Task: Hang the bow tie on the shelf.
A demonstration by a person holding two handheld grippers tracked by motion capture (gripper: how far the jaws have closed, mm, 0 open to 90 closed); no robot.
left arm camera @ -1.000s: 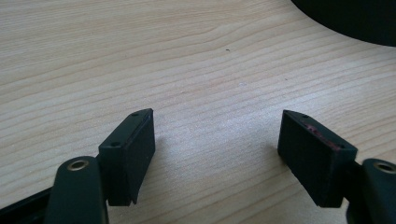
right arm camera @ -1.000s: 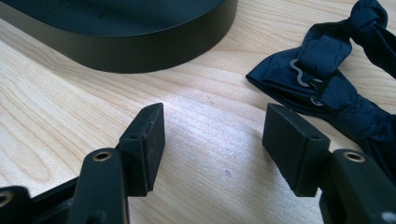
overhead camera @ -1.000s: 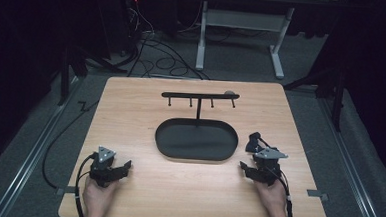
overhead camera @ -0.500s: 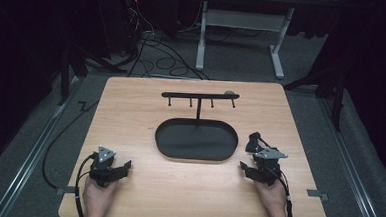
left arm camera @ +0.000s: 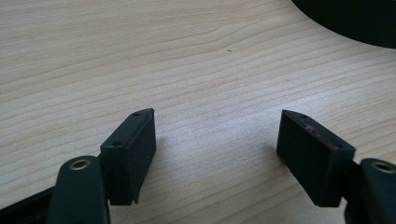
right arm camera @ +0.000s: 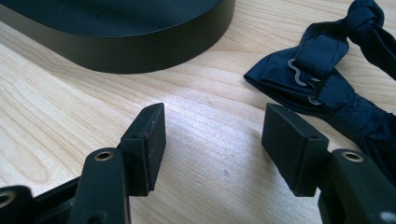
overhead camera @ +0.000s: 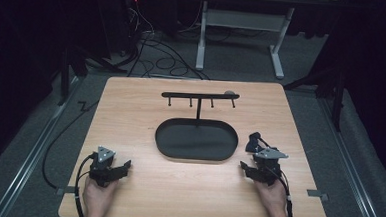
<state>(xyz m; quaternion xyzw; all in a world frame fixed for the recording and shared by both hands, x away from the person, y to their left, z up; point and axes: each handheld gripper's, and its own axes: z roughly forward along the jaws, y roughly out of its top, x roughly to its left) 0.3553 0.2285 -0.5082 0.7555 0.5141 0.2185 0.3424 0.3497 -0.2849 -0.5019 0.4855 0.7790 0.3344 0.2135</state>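
Light wooden table (overhead camera: 131, 110) on grey carpet, dark room | black oval tray (overhead camera: 197, 139) mid-table | dark blue fabric bow tie (right arm camera: 336, 79), possibly knotted, just right of right gripper (right arm camera: 212, 144) | both grippers spread, empty; left gripper (left arm camera: 215, 154) over bare wood.

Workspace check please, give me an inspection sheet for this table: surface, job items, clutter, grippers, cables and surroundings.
Surface: light wooden table, bare wood between the items.
Job's things: black stand, oval base with a post and a hook bar on top, hooks empty; dark blue bow tie with a metal clasp, lying on the wood beside the base, near the right gripper.
Clutter: nothing seen.
Grippers: left gripper open over bare wood; right gripper open, bow tie just past one jaw, not touching.
Cables: one trailing from each gripper; loose cables on the floor behind.
Surroundings: dark room, grey floor, white frame legs behind.
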